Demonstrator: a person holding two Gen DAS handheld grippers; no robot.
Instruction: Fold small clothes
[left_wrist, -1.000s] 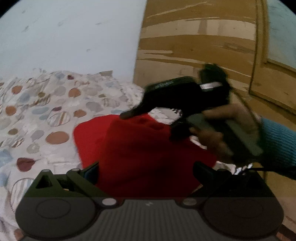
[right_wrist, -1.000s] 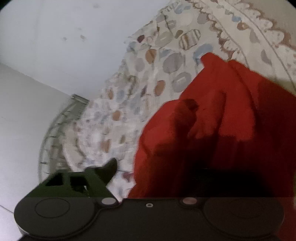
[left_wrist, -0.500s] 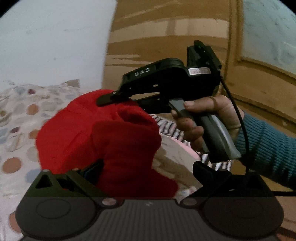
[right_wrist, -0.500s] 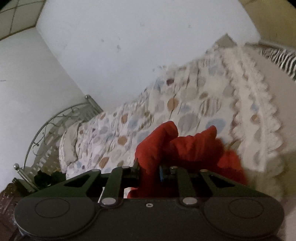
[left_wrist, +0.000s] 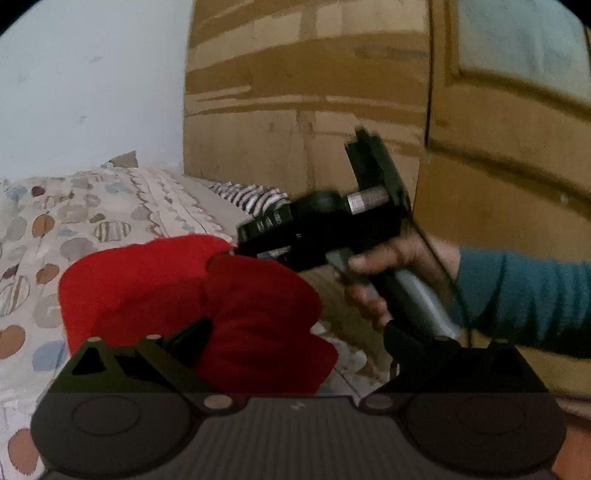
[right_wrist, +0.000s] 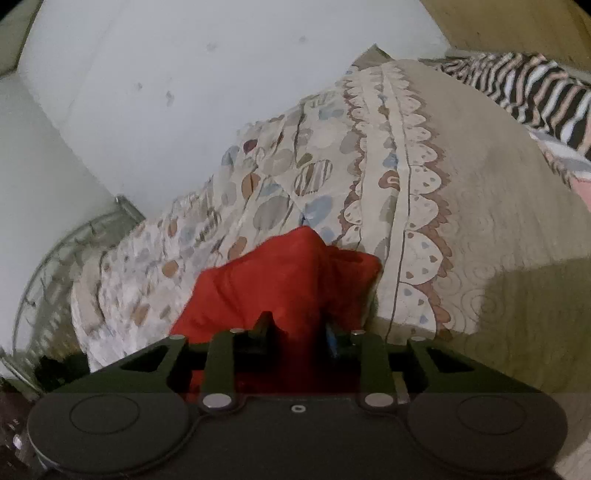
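A small red garment (left_wrist: 207, 295) hangs bunched above the patterned bedspread (left_wrist: 74, 221). My left gripper (left_wrist: 295, 339) is open, with the cloth draped between its wide-apart fingers (left_wrist: 188, 336). My right gripper (right_wrist: 295, 328) is shut on the red garment (right_wrist: 288, 280) and holds its top edge. In the left wrist view the right gripper (left_wrist: 236, 253) pinches the cloth's upper edge, with the hand behind it.
The bedspread (right_wrist: 480, 221) covers the bed below. A zebra-striped cloth (right_wrist: 524, 85) lies at the bed's far end, also seen in the left wrist view (left_wrist: 251, 195). A wooden wardrobe (left_wrist: 314, 92) stands behind. A metal bed frame (right_wrist: 55, 277) is at left.
The right gripper closed on the red garment and lifted it off the bed. Both grippers rose and turned; the cloth now hangs bunched between them.
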